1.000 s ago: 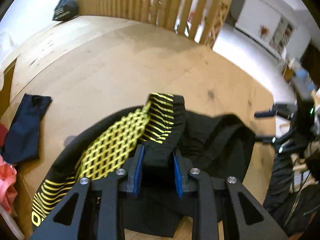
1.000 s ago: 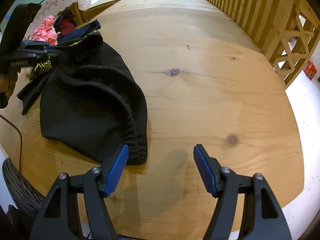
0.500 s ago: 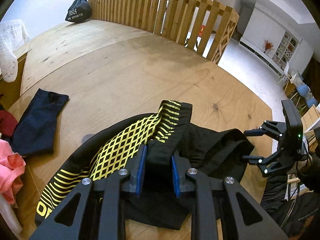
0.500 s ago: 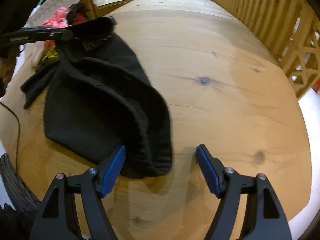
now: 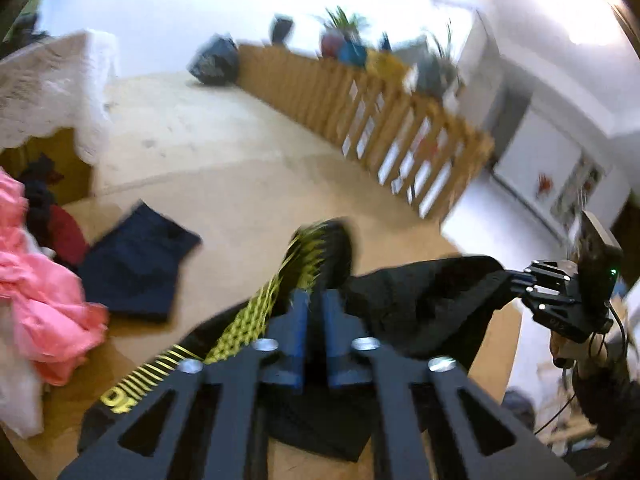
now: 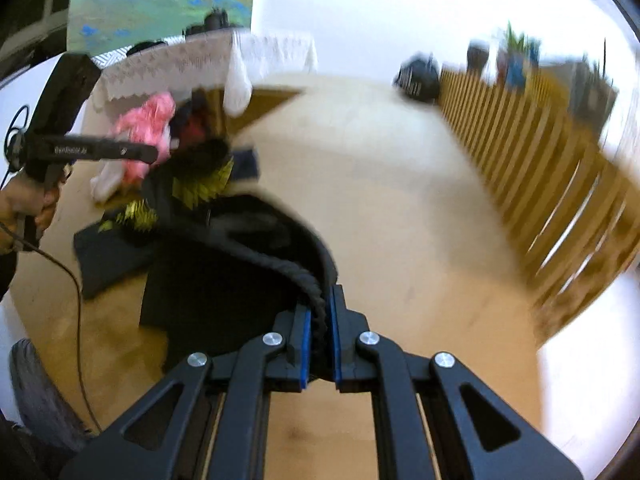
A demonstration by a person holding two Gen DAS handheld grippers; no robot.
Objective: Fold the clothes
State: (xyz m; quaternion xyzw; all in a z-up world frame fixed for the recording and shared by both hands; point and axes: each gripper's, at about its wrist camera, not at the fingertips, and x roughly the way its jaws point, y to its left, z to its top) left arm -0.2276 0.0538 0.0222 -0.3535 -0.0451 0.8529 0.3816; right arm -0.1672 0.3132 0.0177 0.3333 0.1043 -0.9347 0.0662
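The left gripper (image 5: 314, 308) is clamped tight on the black garment (image 5: 416, 304), its 2 blue pads nipping the fabric beside the yellow lattice panel (image 5: 256, 316). The right gripper (image 6: 319, 316) has just closed its jaws, and they now pinch the ribbed hem (image 6: 288, 268) of the same garment between the blue pads (image 6: 306, 344). Seen from the left wrist, the right gripper (image 5: 520, 280) holds the opposite corner, with the cloth stretched between the 2 tools and lifted above the wooden table (image 5: 224, 184); only its lower part hangs down toward the tabletop. Seen from the right wrist, the left gripper (image 6: 156, 152) grips the far end of the garment, held by a hand (image 6: 24, 200) at the table's left edge.

Relative to the garment: a folded dark navy piece (image 5: 136, 264) lies flat on the table just to its left in the left wrist view, and farther left sits a heap with a pink cloth (image 5: 44, 300). A wooden slatted railing (image 5: 384, 128) runs along the table's far side, with a black bag (image 5: 214, 60) at its near end. Both views are blurred.
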